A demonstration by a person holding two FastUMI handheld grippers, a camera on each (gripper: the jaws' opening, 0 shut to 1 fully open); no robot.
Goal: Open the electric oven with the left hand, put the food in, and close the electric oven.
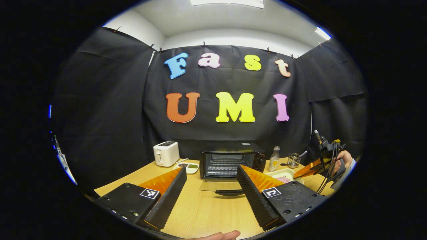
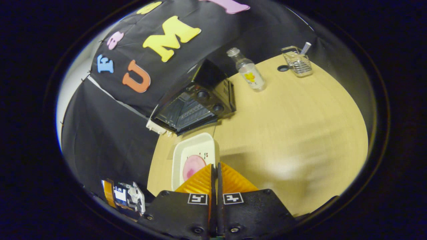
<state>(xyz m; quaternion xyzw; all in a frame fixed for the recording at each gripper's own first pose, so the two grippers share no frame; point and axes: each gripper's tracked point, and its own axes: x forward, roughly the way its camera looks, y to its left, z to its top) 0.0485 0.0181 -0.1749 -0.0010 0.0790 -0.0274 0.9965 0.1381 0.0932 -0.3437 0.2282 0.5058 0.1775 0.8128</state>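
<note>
The electric oven (image 1: 233, 160) stands at the back of the counter (image 1: 206, 210), at twelve o'clock in the left gripper view, and its glass door (image 1: 217, 186) already lies folded down flat toward the camera, the dark handle (image 1: 230, 192) at its front edge. The opening step looks done, so the step in hand is, by my judgement, loading the food.

The food is a pink round piece (image 2: 192, 167) lying in a white tray (image 2: 200, 141), which rests on the counter just in front of the oven's right side; in the right gripper view it lies at about eleven o'clock from the fingertips. The right gripper (image 2: 215, 166) has its orange fingers pressed together at the tray's near rim, though whether they pinch that rim I cannot tell. The left gripper (image 1: 211, 176) hovers before the open door with its fingers wide apart, holding nothing.

Next, the tray must be lifted level, carried over the lowered door and slid onto the rack; the left gripper should keep clear, then hook under the handle to swing the door shut.

Farther out stand a toaster (image 1: 166, 153) at ten o'clock, a bottle (image 1: 274, 159) and a wire holder (image 1: 293, 160) at two.
</note>
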